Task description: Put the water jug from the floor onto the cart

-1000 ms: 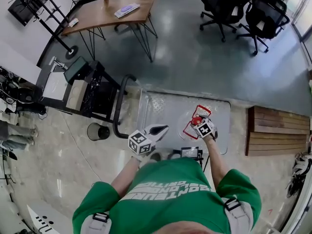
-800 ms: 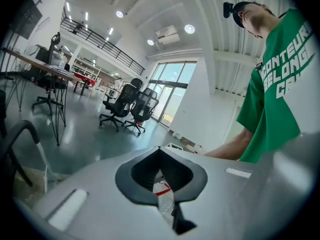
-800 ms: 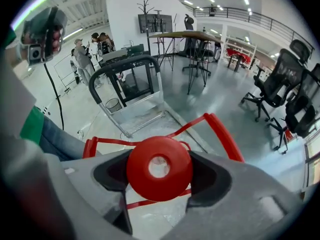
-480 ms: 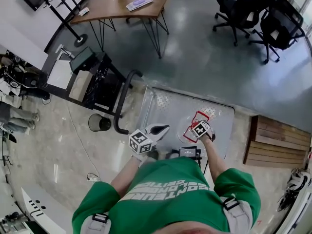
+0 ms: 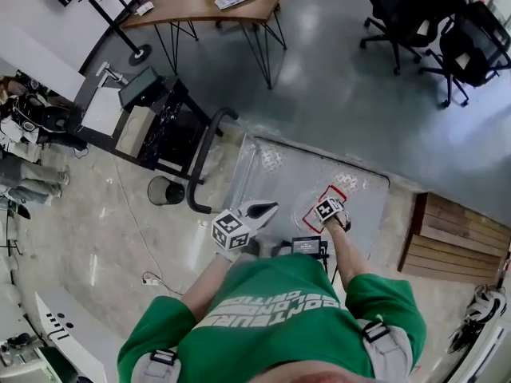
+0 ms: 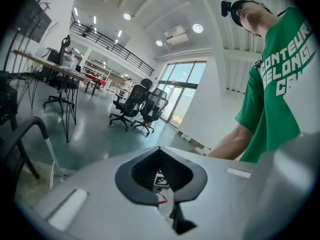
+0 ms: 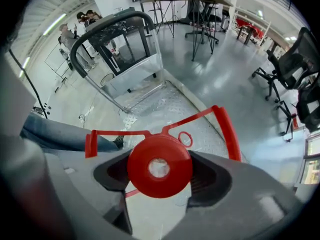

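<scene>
Right gripper (image 5: 322,212) pinches the red cap (image 7: 160,166) of the water jug (image 5: 311,207), with a jaw tight on each side. The jug is over the cart (image 5: 295,164) deck, at the end nearest the person; it is probably resting there, but contact is unclear. Left gripper (image 5: 257,211) has its jaws pressed together and empty, just beside the jug. The cart handle (image 5: 204,159) is at the left.

lowered water jug (image 5: 314,214) nearer the cart (image 5: 363,183) deck below the right gripper (image 7: 161,178), tucked red cap (image 7: 160,165) under its cube (image 5: 327,209)
</scene>
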`<state>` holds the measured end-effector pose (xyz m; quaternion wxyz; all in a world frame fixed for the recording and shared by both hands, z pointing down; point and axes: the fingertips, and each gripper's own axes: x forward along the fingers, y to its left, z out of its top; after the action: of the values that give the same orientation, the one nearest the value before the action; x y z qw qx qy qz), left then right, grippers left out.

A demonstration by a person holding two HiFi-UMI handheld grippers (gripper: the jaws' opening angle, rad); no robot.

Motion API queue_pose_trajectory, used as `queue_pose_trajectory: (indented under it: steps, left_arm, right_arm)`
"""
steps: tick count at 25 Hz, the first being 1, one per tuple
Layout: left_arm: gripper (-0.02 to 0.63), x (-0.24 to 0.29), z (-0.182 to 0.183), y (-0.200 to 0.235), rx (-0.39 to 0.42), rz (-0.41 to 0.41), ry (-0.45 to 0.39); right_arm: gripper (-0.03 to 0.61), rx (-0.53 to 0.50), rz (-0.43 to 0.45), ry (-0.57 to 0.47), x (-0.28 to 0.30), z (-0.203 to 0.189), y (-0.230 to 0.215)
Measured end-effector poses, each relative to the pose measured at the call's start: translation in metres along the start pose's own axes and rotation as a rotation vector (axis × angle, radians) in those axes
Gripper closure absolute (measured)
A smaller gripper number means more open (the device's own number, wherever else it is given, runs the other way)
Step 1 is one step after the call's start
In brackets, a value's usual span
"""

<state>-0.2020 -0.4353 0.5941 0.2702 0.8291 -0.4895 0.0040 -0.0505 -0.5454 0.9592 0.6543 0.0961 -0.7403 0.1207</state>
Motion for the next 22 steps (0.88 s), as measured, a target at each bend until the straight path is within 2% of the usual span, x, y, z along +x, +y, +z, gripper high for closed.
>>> queue_pose_trajectory:
  steps: [9,15,18,22]
  left_arm:
    - [0.604,-0.004,-0.004,0.004,-0.011,0.025,0.017]
    - [0.604,0.001,-0.008,0.003,-0.021,0.028,0.033]
    - [0.605,0.002,-0.011,0.004,-0.025,0.028,0.043]
    - [0.604,0.004,-0.013,0.004,-0.031,0.026,0.048]
  right_arm:
    - [0.276,0.063,0.036,-0.015,0.029,-0.004,-0.001]
    - [0.276,0.094,0.028,0.047,0.038,-0.021,0.001]
    - [0.276,0.096,0.036,0.017,0.043,-0.017,0.004]
    - [0.276,0.089,0.026,0.048,0.035,-0.022,0.008]
